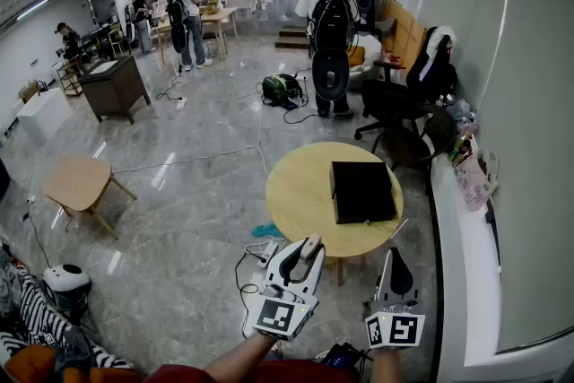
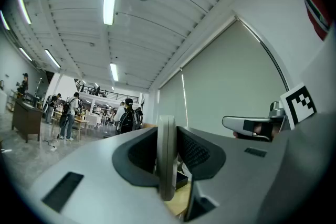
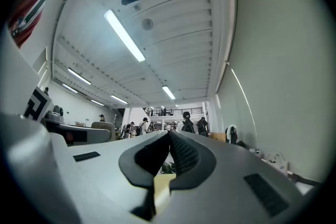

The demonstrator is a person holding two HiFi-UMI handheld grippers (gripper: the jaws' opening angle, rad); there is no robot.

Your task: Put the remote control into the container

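A black box-shaped container lies on the round wooden table ahead of me. My left gripper hovers off the table's near edge, shut on a slim light-grey remote control. In the left gripper view the remote control stands edge-on between the dark pads of the left gripper. My right gripper hangs just right of it, level with the table's near rim. In its own view the right gripper has its jaws meeting at the tip with nothing between them.
A black office chair and a white ledge line the right wall. A person with a backpack stands beyond the table. Cables and a power strip lie on the floor by the table's near left. A small wooden side table stands at the left.
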